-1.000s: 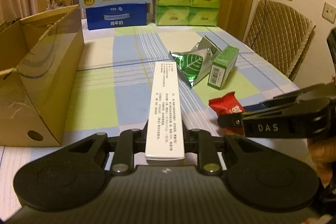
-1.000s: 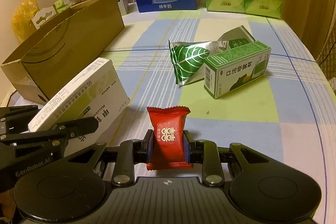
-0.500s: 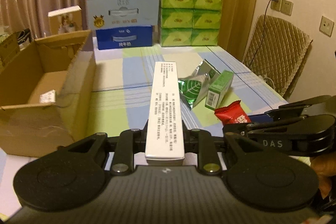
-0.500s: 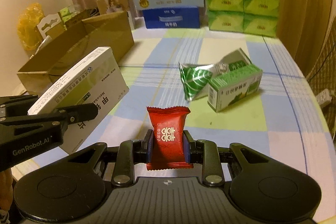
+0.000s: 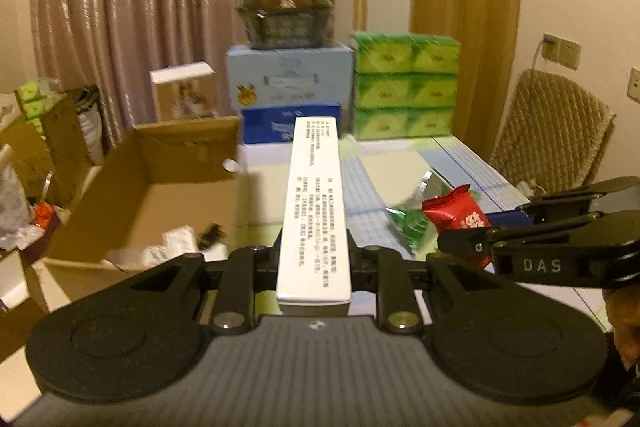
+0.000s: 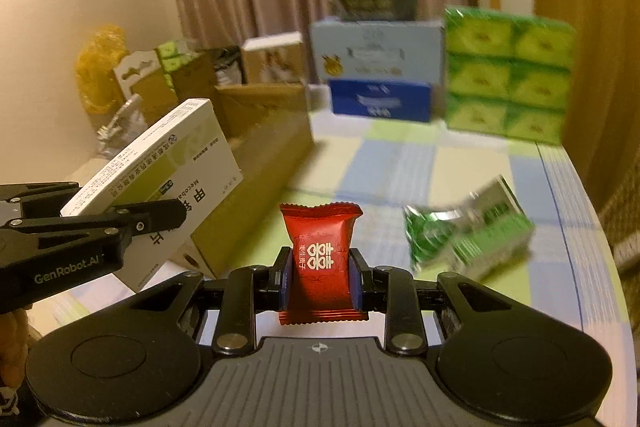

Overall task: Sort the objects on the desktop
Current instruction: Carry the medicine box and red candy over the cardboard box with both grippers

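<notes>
Left wrist view, frame centre: my left claw [image 5: 314, 259] clamps the stiff, light white carton [image 5: 314, 211] at its near end; right claw [image 6: 320, 277] pinches the soft, crinkly red candy packet [image 6: 320, 259] mid-body.

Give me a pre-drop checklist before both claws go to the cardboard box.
1. Left claw shut on white medicine box: ok.
2. Right claw shut on red candy packet: ok.
3. Cardboard box open on top: ok.
4. Free floor space in it: ok, a few items in one corner.
5. Both loads clear of the table: ok.
6. Green box and foil pouch left on table: blurred, exact pose cannot tell.
</notes>
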